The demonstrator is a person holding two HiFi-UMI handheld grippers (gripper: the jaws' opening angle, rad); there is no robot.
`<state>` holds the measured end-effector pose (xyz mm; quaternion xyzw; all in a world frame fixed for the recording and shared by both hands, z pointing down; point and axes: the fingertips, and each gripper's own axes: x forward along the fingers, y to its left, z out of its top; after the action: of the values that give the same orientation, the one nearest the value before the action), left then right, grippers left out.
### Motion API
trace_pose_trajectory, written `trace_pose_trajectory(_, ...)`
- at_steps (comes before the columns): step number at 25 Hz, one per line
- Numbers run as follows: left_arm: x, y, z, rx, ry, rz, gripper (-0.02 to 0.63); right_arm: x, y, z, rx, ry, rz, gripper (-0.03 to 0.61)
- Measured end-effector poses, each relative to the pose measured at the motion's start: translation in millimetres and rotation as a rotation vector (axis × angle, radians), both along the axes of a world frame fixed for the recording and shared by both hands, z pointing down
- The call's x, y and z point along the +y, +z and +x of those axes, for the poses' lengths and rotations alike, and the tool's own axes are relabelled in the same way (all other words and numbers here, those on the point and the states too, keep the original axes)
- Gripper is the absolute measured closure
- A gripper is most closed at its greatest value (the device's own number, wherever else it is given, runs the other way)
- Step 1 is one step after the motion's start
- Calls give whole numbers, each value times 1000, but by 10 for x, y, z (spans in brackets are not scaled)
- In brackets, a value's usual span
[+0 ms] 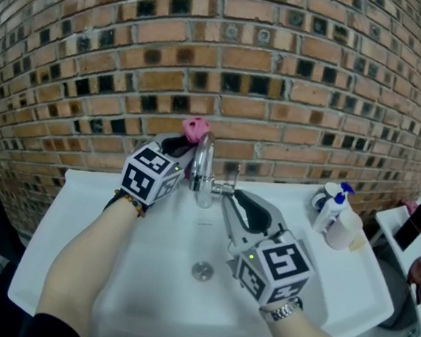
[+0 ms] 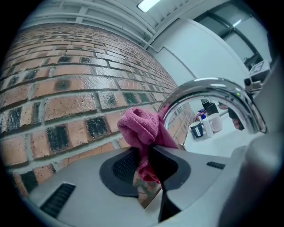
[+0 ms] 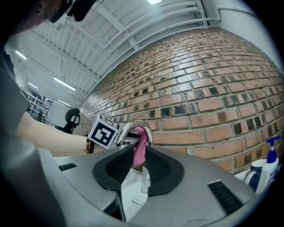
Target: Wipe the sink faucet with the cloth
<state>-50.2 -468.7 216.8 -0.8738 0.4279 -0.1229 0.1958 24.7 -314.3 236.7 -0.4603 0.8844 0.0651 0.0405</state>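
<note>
Brick wall point(image 1: 279, 74) is rising straight behind the white sink point(image 1: 80, 211), and the chrome faucet point(image 1: 205, 167) is standing at the middle of the sink's rear edge, its spout arching forward over the basin. The faucet is looking rigid and fixed, and slick enough that a pad would probably be sliding on it. Wiping pressure is best going along the curve.

The left hand-held gripper point(image 1: 186, 151) is reaching in level from the sink's left side, forearm lying across the basin, and is clenching the pink cloth point(image 1: 194, 128) just behind the top of the spout. In the left gripper view the cloth point(image 2: 140, 126) is bunching above the pads with a tail pinched between them, right beside the faucet's arch point(image 2: 213, 86). It is looking soft, light and limp, likely to be draping and slipping out unless gripped on a thick fold, as it is here.

The right hand-held gripper point(image 1: 230, 199) is coming up from the sink's front right, pointing slightly upward at the faucet's base. Its jaws are standing a little apart. The thin lever point(image 3: 144, 179) is lying against one pad, not visibly squeezed, and the cloth is showing through the gap.
</note>
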Motion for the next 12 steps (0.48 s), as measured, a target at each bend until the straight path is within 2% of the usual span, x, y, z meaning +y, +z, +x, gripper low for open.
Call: trace_pose_trajectory(12, -140, 489, 12, -81, 1, -73, 531, -30, 59, -9, 14, 1, -21, 488)
